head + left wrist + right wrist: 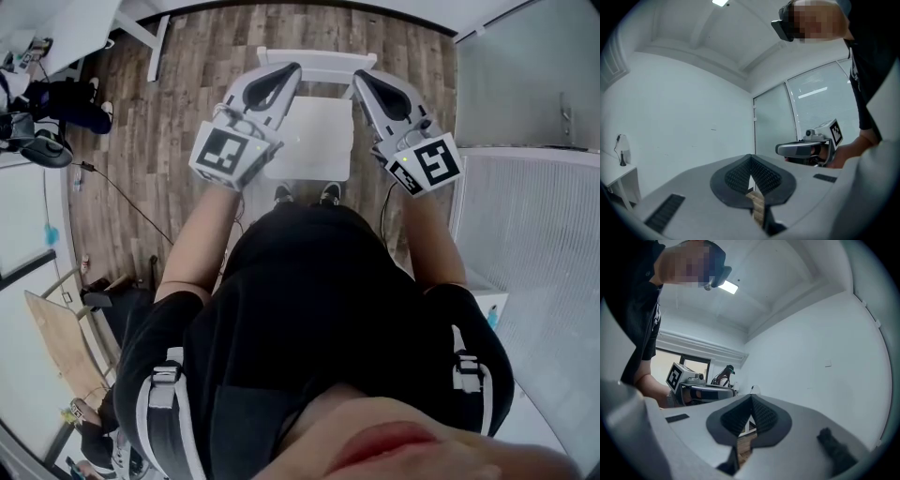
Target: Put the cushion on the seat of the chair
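Wood-plank floor [187, 112] lies under a white chair [314, 58]; left claw [291, 71] and right claw [362, 79] both closed, gripping nothing.

Chair [314, 56] ahead of feet [329, 194], between left tool [287, 71] and right tool [366, 81]

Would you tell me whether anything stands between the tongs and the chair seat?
Nothing visible does. The left tongs and right tongs hang shut and empty above the chair; its white seat lies in plain view between them.
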{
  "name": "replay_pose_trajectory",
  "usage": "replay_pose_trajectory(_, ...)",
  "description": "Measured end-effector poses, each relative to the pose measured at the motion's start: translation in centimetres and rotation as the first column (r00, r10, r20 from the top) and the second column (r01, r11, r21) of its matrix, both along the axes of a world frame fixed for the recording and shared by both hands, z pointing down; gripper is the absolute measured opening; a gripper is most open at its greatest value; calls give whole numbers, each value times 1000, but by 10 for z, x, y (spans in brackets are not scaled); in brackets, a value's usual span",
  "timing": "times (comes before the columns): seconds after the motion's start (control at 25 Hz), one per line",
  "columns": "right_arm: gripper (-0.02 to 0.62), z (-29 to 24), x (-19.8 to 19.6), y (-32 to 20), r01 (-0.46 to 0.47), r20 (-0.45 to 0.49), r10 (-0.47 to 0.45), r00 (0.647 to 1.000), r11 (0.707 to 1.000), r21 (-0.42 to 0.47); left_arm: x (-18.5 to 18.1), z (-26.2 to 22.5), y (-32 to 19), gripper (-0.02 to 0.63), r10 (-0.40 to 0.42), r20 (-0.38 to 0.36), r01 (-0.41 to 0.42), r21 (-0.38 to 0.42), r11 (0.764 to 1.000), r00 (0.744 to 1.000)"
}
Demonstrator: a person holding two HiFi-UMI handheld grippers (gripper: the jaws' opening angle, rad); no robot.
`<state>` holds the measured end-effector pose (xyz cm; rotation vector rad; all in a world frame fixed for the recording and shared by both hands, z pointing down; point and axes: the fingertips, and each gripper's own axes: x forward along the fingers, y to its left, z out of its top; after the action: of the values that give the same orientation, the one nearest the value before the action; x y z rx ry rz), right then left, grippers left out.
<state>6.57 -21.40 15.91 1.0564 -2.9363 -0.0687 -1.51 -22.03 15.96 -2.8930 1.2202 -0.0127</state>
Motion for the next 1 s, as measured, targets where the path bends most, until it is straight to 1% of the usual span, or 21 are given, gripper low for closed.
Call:
replay_pose_trajectory(0.28,17,-1,-1,3,5,2,-5,1000,1000,3,-1,1,3,11,6,-6,-6,-5,1000,1000)
replay_pose_trajectory(0.68,17,7,-3,4,3,-7,-3,1000,1000,-4,-4,5,6,11,9,6,-9,-4,1000,1000)
replay_pose_trajectory(1.0,17,9,0,4,-15,-13,15,1000,1000,-16,-5,7,6,11,11,8,-11,-10,1000,1000)
